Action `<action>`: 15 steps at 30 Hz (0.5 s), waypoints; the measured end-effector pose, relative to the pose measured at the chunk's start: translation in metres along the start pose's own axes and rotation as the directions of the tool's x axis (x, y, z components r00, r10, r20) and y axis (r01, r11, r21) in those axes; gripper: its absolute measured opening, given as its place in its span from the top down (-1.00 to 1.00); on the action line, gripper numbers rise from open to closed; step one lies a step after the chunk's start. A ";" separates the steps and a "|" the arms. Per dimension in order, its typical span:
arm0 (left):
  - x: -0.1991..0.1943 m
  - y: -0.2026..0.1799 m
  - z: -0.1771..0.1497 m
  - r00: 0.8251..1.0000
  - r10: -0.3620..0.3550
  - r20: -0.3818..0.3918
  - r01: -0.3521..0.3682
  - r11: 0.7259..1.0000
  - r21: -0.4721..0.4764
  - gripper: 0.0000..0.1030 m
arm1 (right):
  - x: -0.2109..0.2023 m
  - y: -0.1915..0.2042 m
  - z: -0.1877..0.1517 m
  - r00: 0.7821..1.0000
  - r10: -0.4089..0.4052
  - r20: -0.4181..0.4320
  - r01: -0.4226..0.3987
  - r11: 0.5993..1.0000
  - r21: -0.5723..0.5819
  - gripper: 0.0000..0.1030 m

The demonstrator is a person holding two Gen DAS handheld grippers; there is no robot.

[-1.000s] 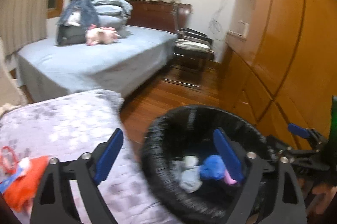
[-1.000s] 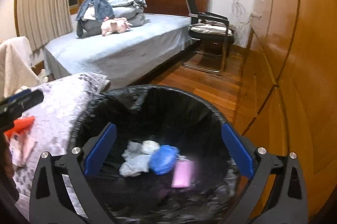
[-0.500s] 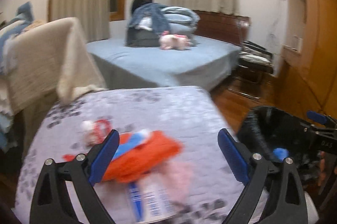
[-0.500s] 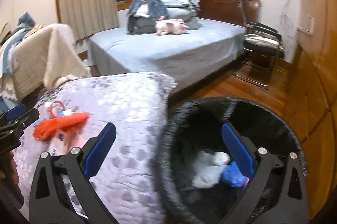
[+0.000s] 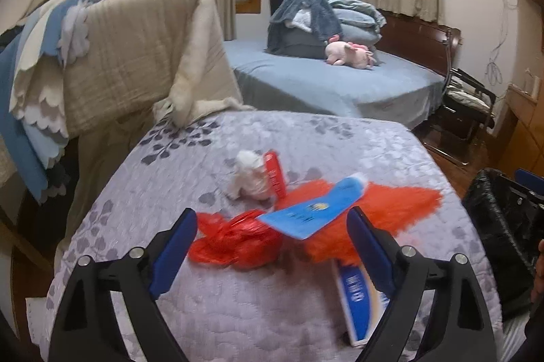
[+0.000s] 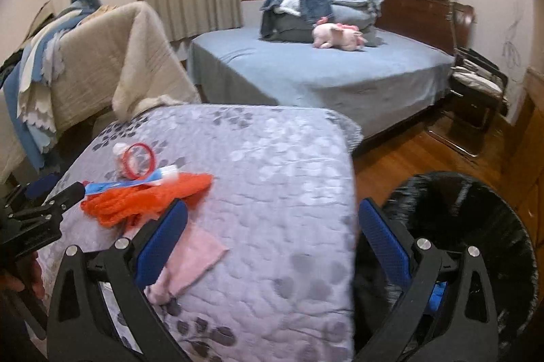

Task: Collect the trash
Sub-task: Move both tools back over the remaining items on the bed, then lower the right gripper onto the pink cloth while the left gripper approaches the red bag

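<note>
Trash lies on a grey quilted bed [image 5: 340, 144]: a crumpled red plastic bag [image 5: 238, 239], a blue tube [image 5: 316, 209] on an orange cloth [image 5: 384, 212], a white tissue wad with a red-rimmed piece [image 5: 255, 178], and a blue-white packet [image 5: 357, 300]. My left gripper [image 5: 272, 246] is open and empty, just above the red bag. My right gripper [image 6: 268, 239] is open and empty over the quilt's edge [image 6: 272, 158], next to a pink cloth [image 6: 193, 256]. The black-lined trash bin [image 6: 476, 226] stands to the right; it also shows in the left wrist view [image 5: 503, 226].
A beige blanket over a rack [image 5: 136, 49] stands at the left. A blue bed [image 6: 323, 69] with folded bedding and a pink plush toy [image 6: 336, 37] is behind. A black chair [image 5: 465, 103] and wooden cabinets are at the right, over wooden floor [image 6: 425, 158].
Both grippers swung left, away from the bin, to the quilted bed. The left one has come close over the trash pile. Both stayed open.
</note>
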State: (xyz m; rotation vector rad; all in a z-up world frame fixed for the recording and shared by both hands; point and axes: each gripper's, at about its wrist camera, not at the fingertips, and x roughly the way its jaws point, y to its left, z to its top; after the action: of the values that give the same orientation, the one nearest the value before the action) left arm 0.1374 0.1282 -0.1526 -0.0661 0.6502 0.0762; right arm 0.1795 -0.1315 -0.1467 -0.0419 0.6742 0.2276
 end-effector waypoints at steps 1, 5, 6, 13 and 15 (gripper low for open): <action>0.001 0.003 -0.002 1.000 0.000 -0.005 0.000 1.000 -0.006 -0.67 | 0.003 0.006 0.001 1.000 0.016 -0.003 -0.016 1.000 -0.003 -0.89; 0.004 0.014 -0.003 1.000 -0.006 -0.013 0.005 1.000 -0.025 -0.54 | 0.014 0.030 0.008 0.997 0.071 -0.009 -0.072 0.997 -0.028 -0.89; 0.005 0.016 -0.003 1.000 -0.007 -0.012 0.007 1.000 -0.026 -0.52 | 0.017 0.036 0.010 0.997 0.082 -0.010 -0.083 0.996 -0.038 -0.88; 0.012 0.025 -0.004 1.000 0.005 -0.016 -0.005 1.000 -0.031 -0.45 | 0.043 0.061 0.009 0.987 0.133 -0.088 -0.140 0.987 -0.080 -0.50; 0.013 0.028 -0.004 1.000 0.005 -0.018 -0.006 0.999 -0.038 -0.45 | 0.047 0.065 0.007 0.984 0.147 -0.104 -0.155 0.985 -0.070 -0.37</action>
State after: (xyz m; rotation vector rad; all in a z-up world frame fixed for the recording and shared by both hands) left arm 0.1427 0.1559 -0.1652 -0.1019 0.6666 0.0938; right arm 0.2052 -0.0586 -0.1680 -0.0774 0.7679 0.4000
